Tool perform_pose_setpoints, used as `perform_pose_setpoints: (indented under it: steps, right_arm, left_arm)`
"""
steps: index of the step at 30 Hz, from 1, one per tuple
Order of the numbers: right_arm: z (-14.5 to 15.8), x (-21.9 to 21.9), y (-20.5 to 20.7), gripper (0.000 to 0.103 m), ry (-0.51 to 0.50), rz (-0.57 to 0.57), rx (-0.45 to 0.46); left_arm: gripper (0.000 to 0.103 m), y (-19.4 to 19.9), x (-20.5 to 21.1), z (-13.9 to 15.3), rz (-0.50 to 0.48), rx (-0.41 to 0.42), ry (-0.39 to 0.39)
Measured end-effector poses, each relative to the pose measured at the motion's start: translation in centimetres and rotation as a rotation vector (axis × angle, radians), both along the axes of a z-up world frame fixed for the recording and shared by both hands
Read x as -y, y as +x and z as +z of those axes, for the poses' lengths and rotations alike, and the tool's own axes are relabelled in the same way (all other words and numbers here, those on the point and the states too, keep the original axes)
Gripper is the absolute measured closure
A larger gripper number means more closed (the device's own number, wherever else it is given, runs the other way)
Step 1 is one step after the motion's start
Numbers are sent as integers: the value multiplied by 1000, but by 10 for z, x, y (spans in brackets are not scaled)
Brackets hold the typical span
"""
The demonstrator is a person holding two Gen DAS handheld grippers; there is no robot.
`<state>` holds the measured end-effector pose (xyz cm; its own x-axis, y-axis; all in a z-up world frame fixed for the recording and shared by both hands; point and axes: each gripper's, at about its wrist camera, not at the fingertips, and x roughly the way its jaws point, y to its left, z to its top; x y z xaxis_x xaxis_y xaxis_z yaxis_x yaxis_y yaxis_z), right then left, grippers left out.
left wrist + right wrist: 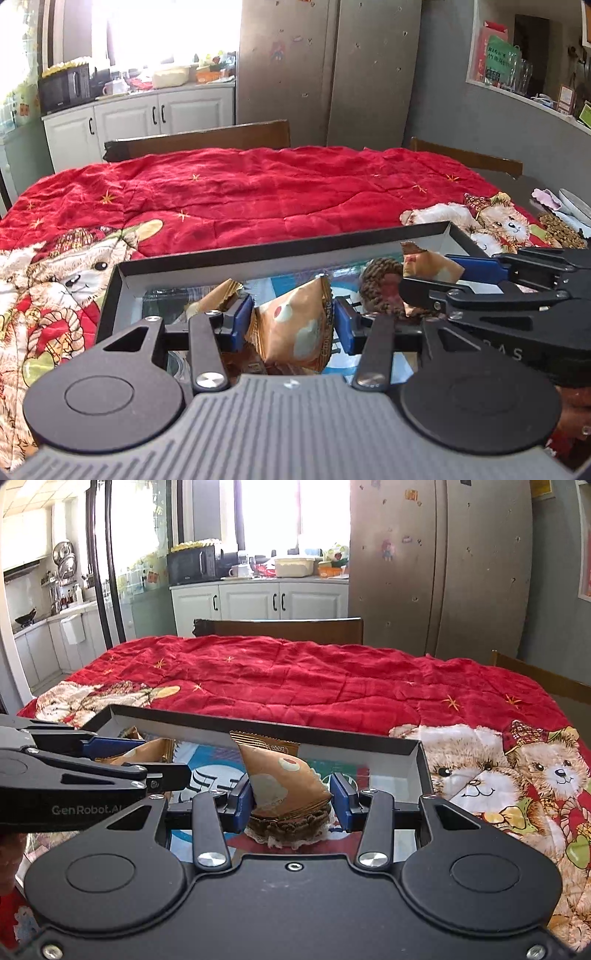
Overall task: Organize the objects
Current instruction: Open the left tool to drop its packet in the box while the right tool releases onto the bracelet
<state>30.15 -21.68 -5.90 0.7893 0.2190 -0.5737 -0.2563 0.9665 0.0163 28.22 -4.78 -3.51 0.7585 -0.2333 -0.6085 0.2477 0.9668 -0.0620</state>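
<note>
Snack packet [295, 325] pinched by left hand-held gripper [293, 325], second packet [284, 779] pinched by right hand-held gripper [291, 801]; both part-open, over black tray [280, 245] at red-quilted worktop's [258, 192] near edge.

Table under red teddy-bear quilt [258, 192], black open box [110, 291] resting on it

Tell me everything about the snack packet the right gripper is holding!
The puffy brown-and-gold foil snack packet has a crimped top edge and a pale round picture with a red dot. It stands tilted between the right gripper's blue jaws, which press its sides. It is over the shallow black box, just above a brown round thing with a lacy edge.
</note>
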Motion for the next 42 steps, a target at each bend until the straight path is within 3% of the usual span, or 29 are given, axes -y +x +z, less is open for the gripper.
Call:
perform_pose_setpoints:
  steps: [17, 24, 26, 42]
  right_arm:
    - [-8, -4, 7, 60, -27, 13, -39]
    - [-8, -4, 6, 58, -21, 10, -38]
    - [-8, -4, 6, 57, -19, 8, -37]
    - [-1, 4, 2, 51, 23, -14, -2]
  left_arm:
    - [48, 4, 6, -5, 1, -26, 47]
    - [42, 4, 4, -5, 7, -25, 40]
    - [36, 3, 3, -4, 10, -22, 35]
    - [27, -1, -3, 3, 25, -2, -9]
